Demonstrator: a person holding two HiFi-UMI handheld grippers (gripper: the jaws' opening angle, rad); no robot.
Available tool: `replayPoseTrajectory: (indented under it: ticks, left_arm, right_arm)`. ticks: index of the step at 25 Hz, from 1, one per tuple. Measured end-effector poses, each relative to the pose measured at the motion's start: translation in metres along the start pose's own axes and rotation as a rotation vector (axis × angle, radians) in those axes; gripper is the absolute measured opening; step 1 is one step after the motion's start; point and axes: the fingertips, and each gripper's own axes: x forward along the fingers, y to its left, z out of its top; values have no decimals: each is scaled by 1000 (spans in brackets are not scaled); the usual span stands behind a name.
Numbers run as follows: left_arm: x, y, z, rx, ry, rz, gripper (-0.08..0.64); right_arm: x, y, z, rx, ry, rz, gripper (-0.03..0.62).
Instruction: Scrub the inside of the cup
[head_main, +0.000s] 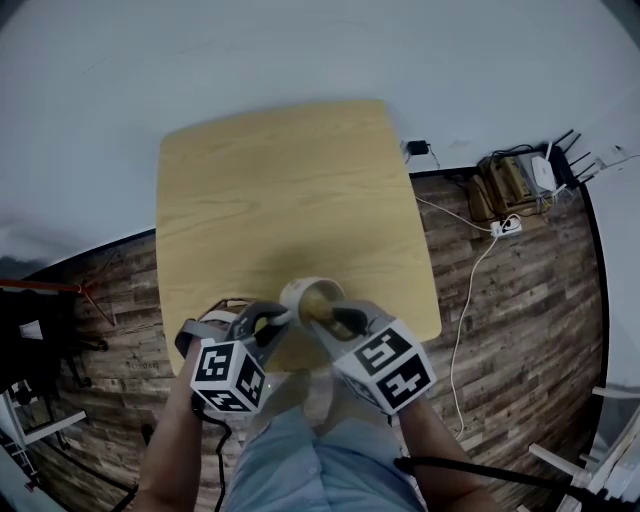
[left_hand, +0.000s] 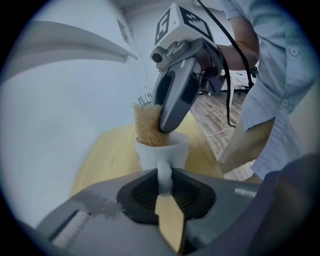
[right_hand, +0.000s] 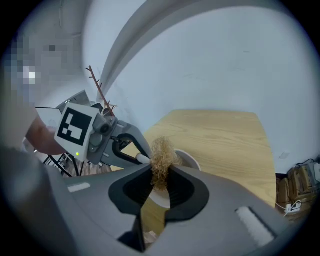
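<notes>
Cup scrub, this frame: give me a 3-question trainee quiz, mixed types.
1. True or false: the cup lies on its side.
2. The right gripper holds: A spoon, B scrubber, C nothing.
3. Fill in: the left gripper grips the cup by its ___.
Key: 1 false, it is upright; 2 B; 3 handle.

Open tabletop (head_main: 290, 180) beyond cup (left_hand: 175, 152); scrubber (left_hand: 148, 125) plugs mouth.
</notes>
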Motion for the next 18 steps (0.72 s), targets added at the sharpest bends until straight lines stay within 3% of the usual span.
replayPoseTrajectory:
  ticks: [11, 18]
  left_arm:
    - [-2, -3, -13, -129, -88, 8, 71]
    - [-3, -6, -24, -214, -179, 4, 71]
  right_arm:
    - [-41, -11, 46, -16, -197, -122, 69]
    - [-42, -1, 54, -4, -241, -114, 70]
